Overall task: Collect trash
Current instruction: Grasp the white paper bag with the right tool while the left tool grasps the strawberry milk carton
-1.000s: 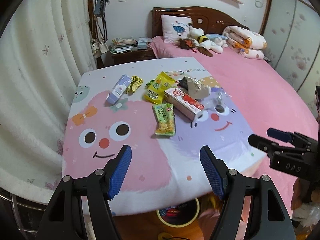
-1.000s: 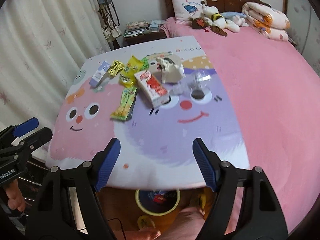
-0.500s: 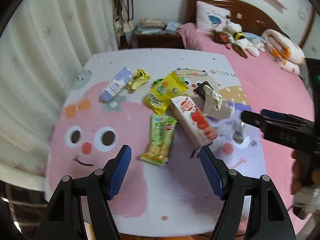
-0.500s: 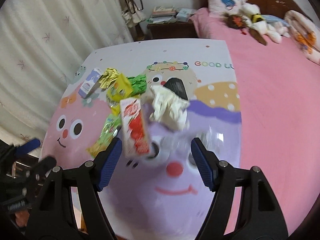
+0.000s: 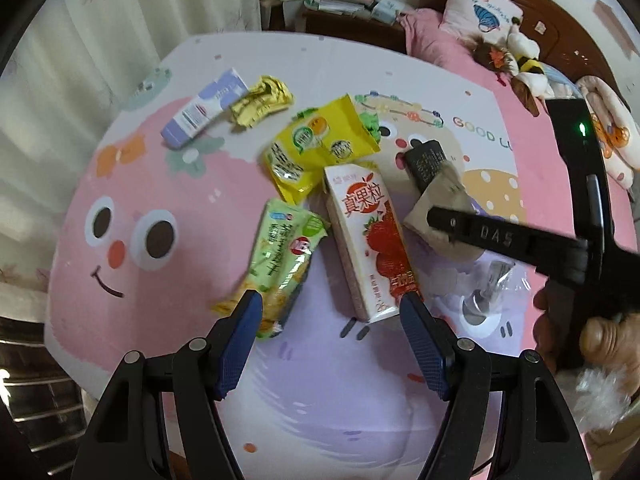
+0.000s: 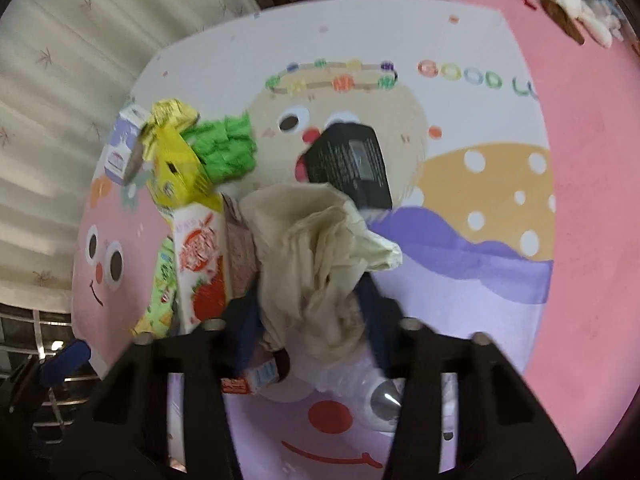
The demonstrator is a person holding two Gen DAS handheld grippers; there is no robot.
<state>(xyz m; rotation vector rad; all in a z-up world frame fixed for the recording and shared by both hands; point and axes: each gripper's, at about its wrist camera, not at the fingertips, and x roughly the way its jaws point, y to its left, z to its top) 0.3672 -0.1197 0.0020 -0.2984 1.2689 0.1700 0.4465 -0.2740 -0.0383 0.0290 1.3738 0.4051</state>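
Cartoon mat [image 6: 500, 264]: right hand-held gripper [image 6: 308, 316] newly around tissue [image 6: 320, 248]

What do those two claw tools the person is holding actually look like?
The left gripper has black, strut-framed plastic arms with silver screws and ribbed blue finger pads. The right gripper, seen side-on, is black too, stamped "DAS", with a small green light on its body. A fluffy white cuff shows at the hand holding it.

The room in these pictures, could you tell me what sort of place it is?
Most likely a home bedroom: a wooden headboard with a pillow, soft toys on the pink bedspread, and curtains alongside.
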